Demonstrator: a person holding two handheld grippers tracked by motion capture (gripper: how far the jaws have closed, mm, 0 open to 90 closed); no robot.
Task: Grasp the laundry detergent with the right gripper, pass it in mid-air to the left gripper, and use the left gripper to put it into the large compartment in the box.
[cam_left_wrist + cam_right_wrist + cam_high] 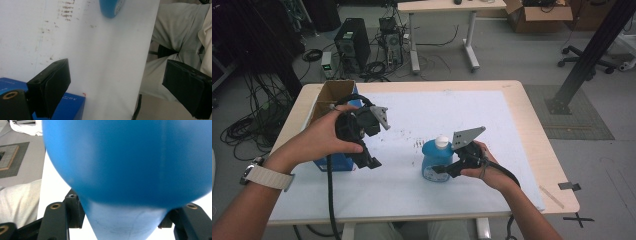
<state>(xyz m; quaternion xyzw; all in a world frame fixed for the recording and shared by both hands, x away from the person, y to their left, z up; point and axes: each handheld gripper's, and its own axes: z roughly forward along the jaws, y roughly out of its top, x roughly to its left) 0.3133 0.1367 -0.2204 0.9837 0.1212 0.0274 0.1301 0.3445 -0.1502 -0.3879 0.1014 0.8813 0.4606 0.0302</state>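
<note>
A blue bottle [436, 161] with a white cap [441, 142] stands near the middle of the white mat [462, 115]. My right gripper [445, 170] comes at it from the right, and its jaws press on the bottle's sides. In the right gripper view the blue bottle [125, 165] looms close, its narrow part wedged between the two jaws. My left gripper [371, 161] hangs above the mat to the bottle's left, apart from it. Its jaws stand wide open, with nothing in the left gripper [116, 83]. The bottle's end [111, 7] shows at the top of the left gripper view.
A blue box [339, 162] lies under my left hand at the mat's left edge, and its corner [70, 105] shows by the left jaw. An open cardboard box [332, 92] sits behind it. The person's trousers [175, 32] lie beyond the table's near edge.
</note>
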